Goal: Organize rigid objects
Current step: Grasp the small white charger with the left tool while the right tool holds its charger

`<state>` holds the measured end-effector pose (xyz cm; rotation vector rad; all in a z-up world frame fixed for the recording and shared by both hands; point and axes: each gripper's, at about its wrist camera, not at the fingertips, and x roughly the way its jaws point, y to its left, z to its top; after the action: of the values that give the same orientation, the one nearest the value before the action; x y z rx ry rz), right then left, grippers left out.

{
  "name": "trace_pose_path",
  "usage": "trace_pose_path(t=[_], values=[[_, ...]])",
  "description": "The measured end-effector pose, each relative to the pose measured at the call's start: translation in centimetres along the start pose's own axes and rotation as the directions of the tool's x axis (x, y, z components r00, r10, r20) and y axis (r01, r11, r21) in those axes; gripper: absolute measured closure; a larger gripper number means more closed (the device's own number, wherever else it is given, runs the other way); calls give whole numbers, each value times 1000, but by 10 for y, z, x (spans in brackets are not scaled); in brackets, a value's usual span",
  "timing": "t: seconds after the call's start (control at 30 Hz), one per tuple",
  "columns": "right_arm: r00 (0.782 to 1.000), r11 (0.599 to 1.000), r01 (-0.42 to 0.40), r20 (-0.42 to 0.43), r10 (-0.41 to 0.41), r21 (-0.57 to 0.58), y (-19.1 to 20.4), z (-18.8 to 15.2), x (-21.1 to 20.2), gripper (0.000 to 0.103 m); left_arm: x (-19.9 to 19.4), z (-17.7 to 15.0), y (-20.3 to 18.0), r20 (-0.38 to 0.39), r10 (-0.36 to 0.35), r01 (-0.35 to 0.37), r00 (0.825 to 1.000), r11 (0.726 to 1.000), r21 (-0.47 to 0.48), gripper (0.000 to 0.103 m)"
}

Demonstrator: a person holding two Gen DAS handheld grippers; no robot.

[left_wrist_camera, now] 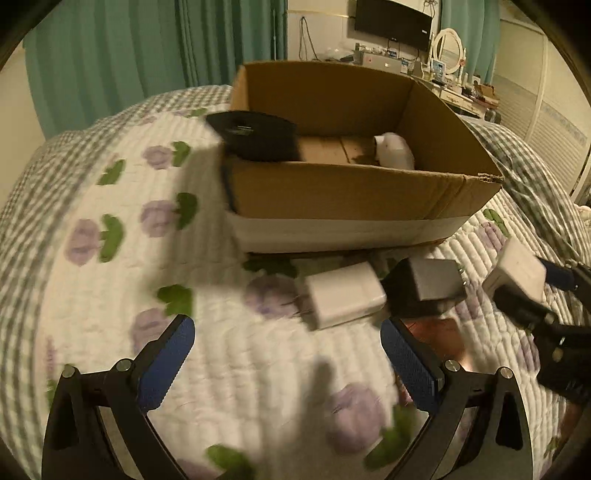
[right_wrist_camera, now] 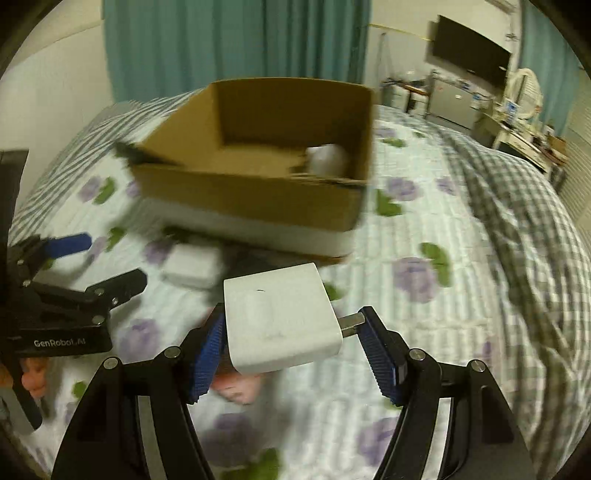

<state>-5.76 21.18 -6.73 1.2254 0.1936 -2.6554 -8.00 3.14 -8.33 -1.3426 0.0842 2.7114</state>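
An open cardboard box (left_wrist_camera: 354,192) stands on the bed; it also shows in the right wrist view (right_wrist_camera: 258,192). Inside lie a black object (left_wrist_camera: 255,136) and a white object (left_wrist_camera: 395,151). My right gripper (right_wrist_camera: 291,332) is shut on a white charger (right_wrist_camera: 280,321), held above the quilt before the box; it also shows in the left wrist view (left_wrist_camera: 517,269). My left gripper (left_wrist_camera: 288,362) is open and empty above the quilt. Before it lie a white charger (left_wrist_camera: 343,295) and a dark grey charger (left_wrist_camera: 428,288).
The bed has a flowered white quilt (left_wrist_camera: 110,258) with a checked border. Green curtains (left_wrist_camera: 129,55) hang behind. A TV (left_wrist_camera: 391,22) and a cluttered dresser (left_wrist_camera: 454,85) stand at the far right. The left gripper shows at the left of the right wrist view (right_wrist_camera: 92,266).
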Motion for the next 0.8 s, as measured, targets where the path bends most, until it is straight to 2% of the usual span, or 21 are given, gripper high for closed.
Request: trace_pose_path(t=[0.13,0.23,0.3,0.47,0.63,0.8], values=[[999,997,46,8,-47,69,-31,7,8,33,16,6,-17,-12,-6,6,1000,1000,15,0],[998,992,63,12,-65,108,-49,11,15,33,29,8,-26,-22,2,-1,1000,1000,30,6],[998,990,63,14,-65,129,-60,12,19,33,38,8,-30,-40,12,-10,999,999,43,16],[998,986,55,6,-57,156,-75,11,27,33,53,9,-32,-62,-5,9,998,998,65,29],[999,985,51,-11,-49,164,-79,10,34,33,47,6,-34,-54,2,3,999,995,103,30],[999,987,47,-4,-47,156,-74,10,27,33,29,1,-30,-49,-10,15,999,996,92,30]])
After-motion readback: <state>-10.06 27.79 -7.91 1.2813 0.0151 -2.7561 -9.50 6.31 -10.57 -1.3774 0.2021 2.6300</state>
